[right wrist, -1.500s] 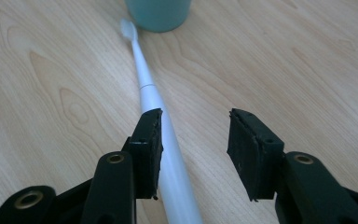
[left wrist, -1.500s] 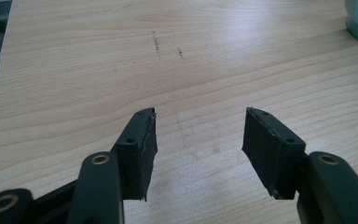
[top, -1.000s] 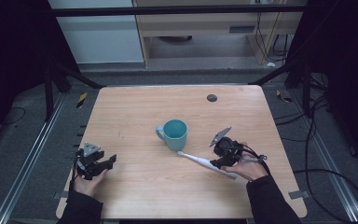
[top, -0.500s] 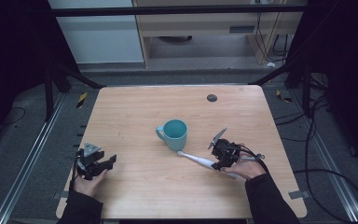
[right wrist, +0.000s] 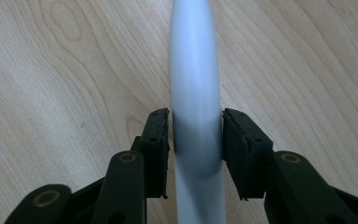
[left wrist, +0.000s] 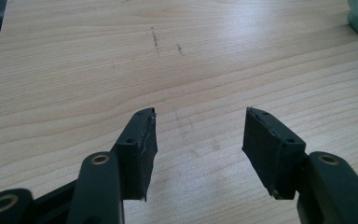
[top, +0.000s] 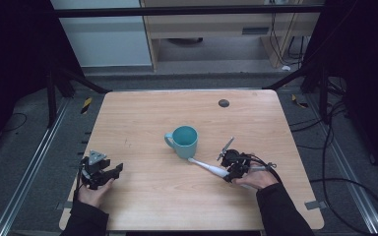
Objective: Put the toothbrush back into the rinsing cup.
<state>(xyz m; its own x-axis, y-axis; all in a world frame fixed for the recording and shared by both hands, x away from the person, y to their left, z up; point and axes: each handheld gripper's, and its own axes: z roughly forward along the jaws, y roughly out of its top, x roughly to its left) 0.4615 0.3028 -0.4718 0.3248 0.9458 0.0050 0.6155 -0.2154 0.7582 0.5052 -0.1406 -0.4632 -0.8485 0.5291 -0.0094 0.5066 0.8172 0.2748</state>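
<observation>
Closing my right gripper (right wrist: 195,154) on the toothbrush (top: 211,168) is the step in hand, and the jaws have just been narrowing with the white handle (right wrist: 196,84) between them. In the right gripper view the pads (right wrist: 157,149) sit tight against both sides of the handle, so I read it as pinched, though whether the grip is firm yet I cannot say. The brush lies flat on the table (top: 177,118), head end just beside the foot of the teal cup (top: 183,140), the thick end under my right hand (top: 253,177).

To do this well I would keep the pads square across the handle, as they are now, and squeeze at its thick part, since a round smooth body may roll or slip out sideways. I would lift straight up before swinging toward the cup, so the head does not knock it over.

My left gripper (left wrist: 198,140) has its jaws spread wide with nothing between them, resting low over bare wood near the table's left front.

Pale wood-grain top, a few faint dark scuffs (left wrist: 156,37), a small dark round spot (top: 223,103) near the far edge. Beyond stand a grey floor, black frame legs, cables at the right and a low shelf against the back.
</observation>
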